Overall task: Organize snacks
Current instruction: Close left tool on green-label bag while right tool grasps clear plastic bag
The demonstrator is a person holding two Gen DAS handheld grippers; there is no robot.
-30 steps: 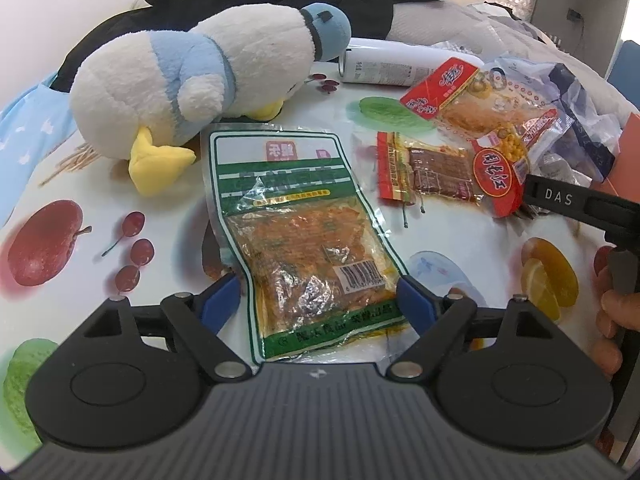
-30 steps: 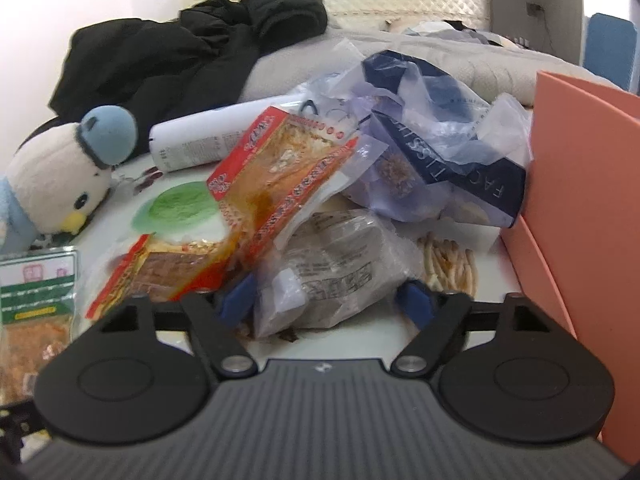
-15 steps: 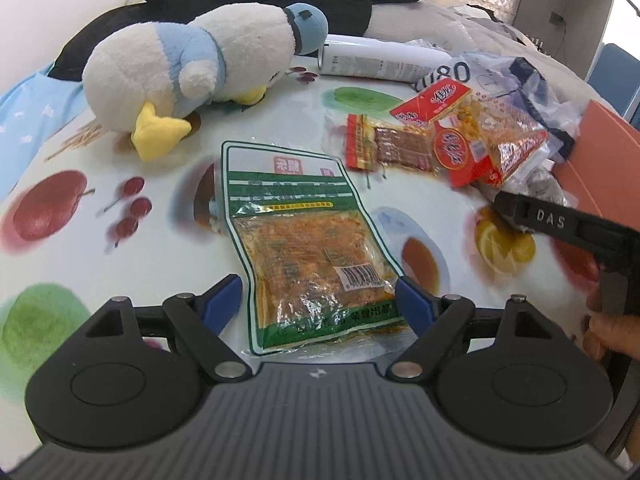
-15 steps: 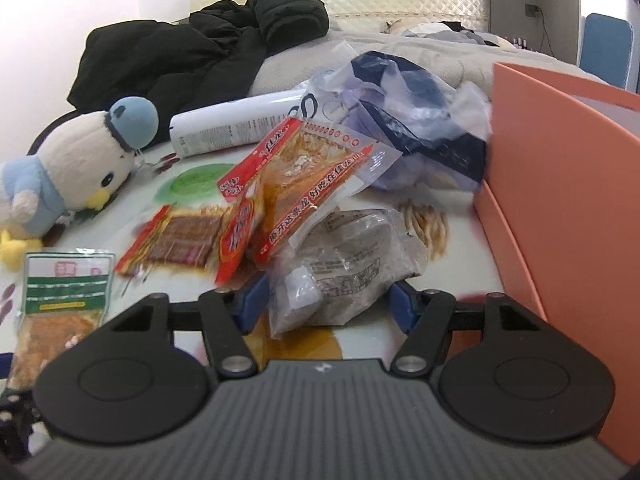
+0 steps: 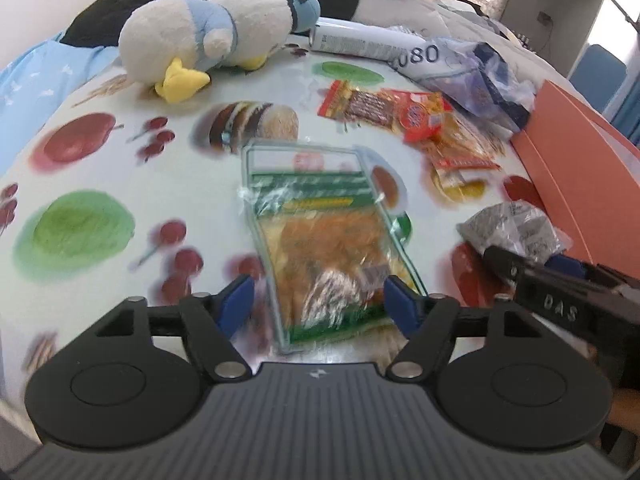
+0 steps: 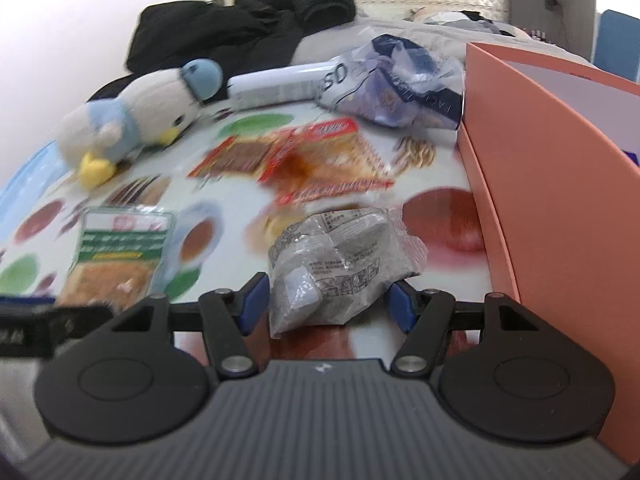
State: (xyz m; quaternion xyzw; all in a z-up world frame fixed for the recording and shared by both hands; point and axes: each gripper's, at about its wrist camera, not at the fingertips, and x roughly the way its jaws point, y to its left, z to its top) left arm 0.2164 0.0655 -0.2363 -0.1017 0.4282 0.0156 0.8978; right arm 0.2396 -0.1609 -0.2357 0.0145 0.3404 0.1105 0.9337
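My left gripper (image 5: 318, 300) is shut on the near end of a green-edged snack packet (image 5: 320, 232) and holds it above the table. The packet also shows in the right wrist view (image 6: 116, 256). My right gripper (image 6: 326, 302) is shut on a grey crumpled snack bag (image 6: 340, 264), also visible in the left wrist view (image 5: 516, 232). Red snack packets (image 6: 304, 160) lie further back on the fruit-print tablecloth (image 5: 80, 200). An orange box (image 6: 560, 168) stands at the right.
A plush duck (image 5: 212, 40) lies at the back left. A white tube (image 5: 360, 42) and a crumpled plastic bag (image 5: 488, 80) lie at the back. Black clothing (image 6: 240, 32) is piled beyond the table.
Both grippers have pulled back and up with their packets. The green packet has lifted off the cloth. The grey bag has come away from the pile of red packets.
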